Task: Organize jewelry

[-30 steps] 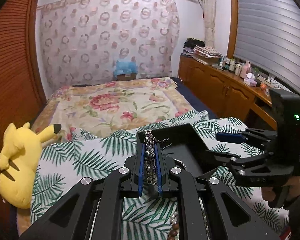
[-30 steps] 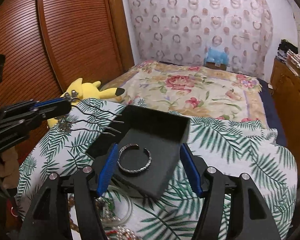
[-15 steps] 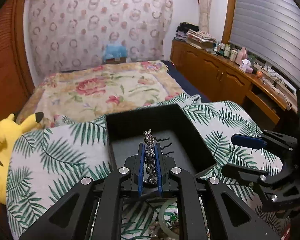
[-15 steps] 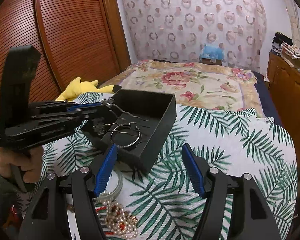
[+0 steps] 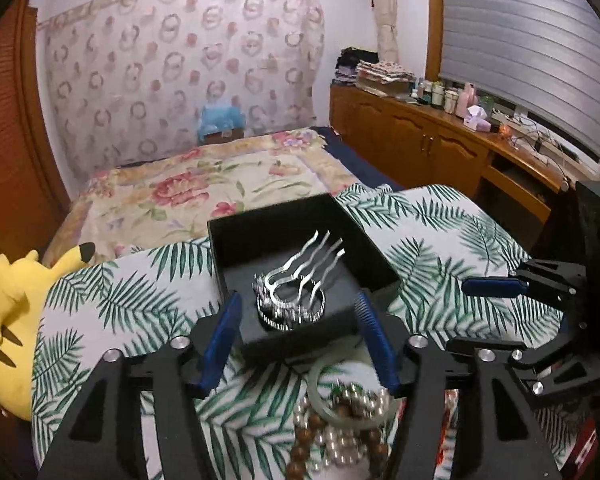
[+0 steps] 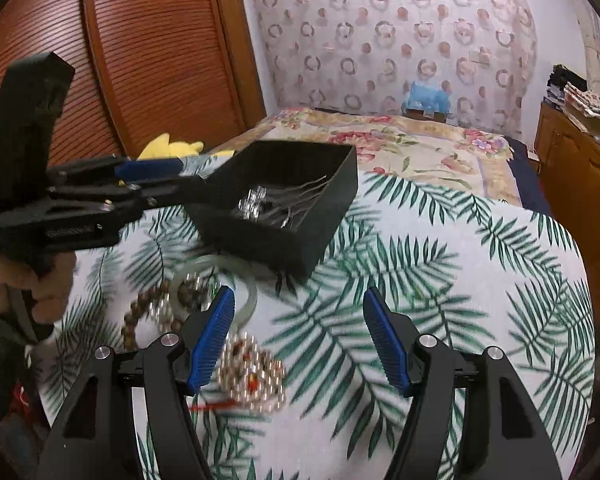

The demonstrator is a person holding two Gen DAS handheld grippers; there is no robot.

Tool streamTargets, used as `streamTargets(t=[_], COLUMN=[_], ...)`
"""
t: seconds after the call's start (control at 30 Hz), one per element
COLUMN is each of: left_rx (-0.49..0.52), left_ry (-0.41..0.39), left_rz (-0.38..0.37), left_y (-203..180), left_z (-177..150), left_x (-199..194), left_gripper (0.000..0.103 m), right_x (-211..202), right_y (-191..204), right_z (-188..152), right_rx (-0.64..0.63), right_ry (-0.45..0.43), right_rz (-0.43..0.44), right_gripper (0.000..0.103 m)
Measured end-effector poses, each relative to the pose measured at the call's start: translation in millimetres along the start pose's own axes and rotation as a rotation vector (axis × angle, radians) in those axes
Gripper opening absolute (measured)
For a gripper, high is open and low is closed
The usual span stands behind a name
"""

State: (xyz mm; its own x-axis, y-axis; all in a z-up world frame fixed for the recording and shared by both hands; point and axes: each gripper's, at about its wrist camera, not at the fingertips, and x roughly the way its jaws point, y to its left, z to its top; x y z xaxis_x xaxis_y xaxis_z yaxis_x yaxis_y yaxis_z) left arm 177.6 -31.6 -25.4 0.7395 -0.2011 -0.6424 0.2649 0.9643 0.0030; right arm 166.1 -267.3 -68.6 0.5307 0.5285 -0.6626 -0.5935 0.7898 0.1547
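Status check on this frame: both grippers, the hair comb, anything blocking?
Left gripper open, empty. Right gripper open, empty. Silver hair comb lying in black box. Beads and jade bangle outside on cloth; nothing blocking.

a silver pronged hair comb [image 5: 300,276] lies inside the open black square box [image 5: 268,224] on the palm-leaf-print cloth [image 5: 112,300]; nearer the camera, a pale green bangle [image 5: 320,404] and brown bead strand [image 5: 300,444] lie before the box; a yellow plush toy [image 5: 8,320] lies left of it.
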Motion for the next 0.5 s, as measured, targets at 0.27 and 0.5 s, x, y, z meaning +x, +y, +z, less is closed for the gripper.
streamTargets(t=[0.27,0.5], left_rx=[0.047,0.068], left_ry=[0.031,0.109], left_rz=[-0.036,-0.046], left_y=[-18,-31], left_z=[-30,-40], left_x=[-7,18], left_gripper=[0.080,0.085], right_x=[0,-7], right_y=[7,9], right_z=[-29,-39], right_rx=[-0.059,-0.047], right_ry=[0.077,0.069], right_rz=[-0.044,-0.048], right_gripper=[0.050,0.050])
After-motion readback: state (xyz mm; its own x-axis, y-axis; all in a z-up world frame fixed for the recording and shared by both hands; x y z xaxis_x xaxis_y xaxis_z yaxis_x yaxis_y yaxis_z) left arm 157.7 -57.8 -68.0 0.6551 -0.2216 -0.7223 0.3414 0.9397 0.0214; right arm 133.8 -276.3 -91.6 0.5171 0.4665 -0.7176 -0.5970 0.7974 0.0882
